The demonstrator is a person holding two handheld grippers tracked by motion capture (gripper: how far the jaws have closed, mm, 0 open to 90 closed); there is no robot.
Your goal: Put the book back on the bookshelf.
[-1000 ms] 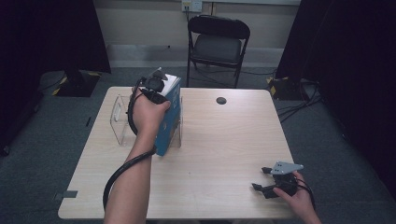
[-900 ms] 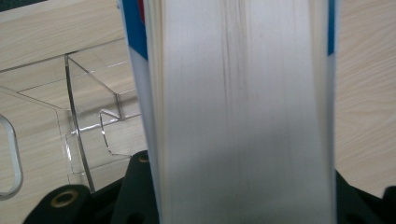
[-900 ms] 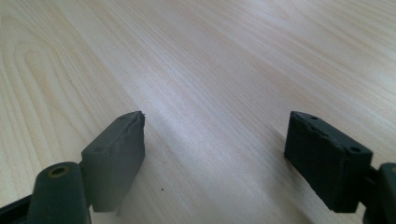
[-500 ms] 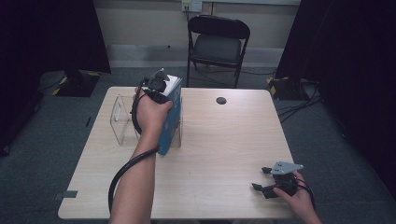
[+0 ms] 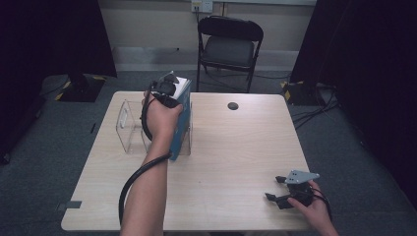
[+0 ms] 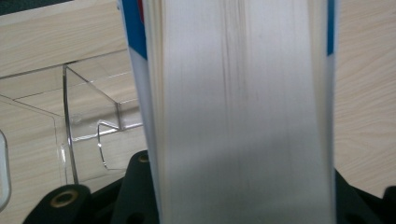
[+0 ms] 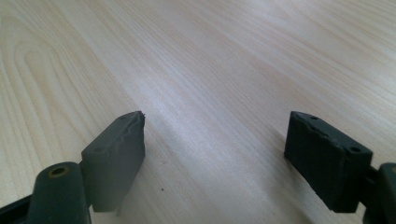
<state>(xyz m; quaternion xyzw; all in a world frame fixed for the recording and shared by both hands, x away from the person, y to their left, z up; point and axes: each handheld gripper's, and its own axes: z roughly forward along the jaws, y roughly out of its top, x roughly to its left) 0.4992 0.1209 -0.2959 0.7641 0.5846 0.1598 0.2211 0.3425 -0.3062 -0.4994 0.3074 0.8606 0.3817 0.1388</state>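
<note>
1. Nothing big has moved since a second ago; the left hand and its book sit almost where they were, and the right hand has kept still.
2. The left gripper is clamped on the book, a blue one with white pages.
3. In the left gripper view, the page edges run between the black jaws, with the blue cover at each side.
4. The book stands on its edge at about 10 o'clock on the surface.
5. It sits in a clear plastic stand, whose empty slots are at the book's 9 o'clock side.
6. The right gripper rests low at about 5 o'clock on the surface, well apart from the book.
7. Its jaws are wide apart, with just bare wood between them in the right gripper view.
8. A small black disc lies at 12 o'clock on the surface.
9. A black chair stands past the far edge.
</note>
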